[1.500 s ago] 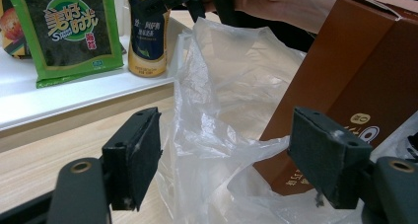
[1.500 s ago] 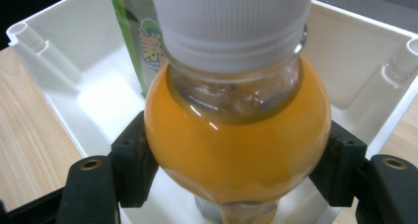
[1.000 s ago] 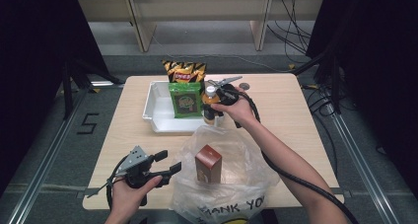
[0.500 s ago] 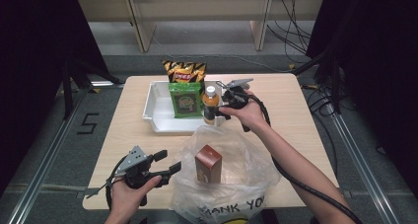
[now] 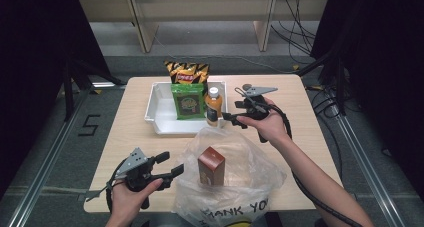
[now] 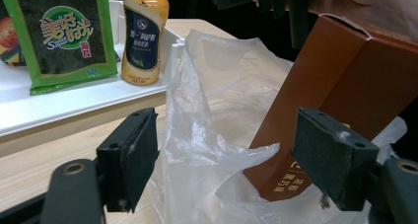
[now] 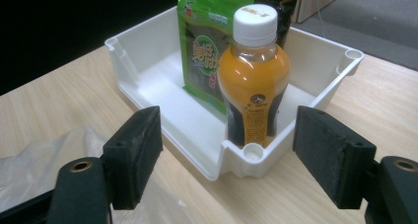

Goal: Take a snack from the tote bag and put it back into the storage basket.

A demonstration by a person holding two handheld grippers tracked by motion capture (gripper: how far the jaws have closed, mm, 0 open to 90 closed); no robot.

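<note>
The right gripper (image 5: 231, 118) is held in the person's right hand (image 5: 267, 124) over the right half of the table (image 5: 300, 87), just right of the white tray (image 5: 155, 107). Its jaws stand wide apart with nothing between the pads; in the right gripper view (image 7: 226, 160) they frame the near right corner of the tray and touch neither it nor the bottle. The orange drink bottle (image 5: 213, 106) stands upright in that corner, white cap on, apart from the gripper. Just left of it in the tray a green seaweed packet (image 5: 188, 101) stands upright, and behind that, at the far rim, is a yellow and black snack bag (image 5: 187, 72).

The left gripper (image 5: 170, 164) sits in the left hand (image 5: 131, 197) at the near left of the table, pointing right toward the clear plastic bag (image 5: 250, 172). Its jaws have just been opening and now stand apart; in the left gripper view (image 6: 224, 160) a fold of the bag lies between the pads, which do not press on it. A brown carton (image 5: 211, 165) stands in the bag, at the near middle of the table; in the left gripper view (image 6: 340, 91) it leans. The bag's near edge, with black lettering, hangs at the table's near edge.
</note>
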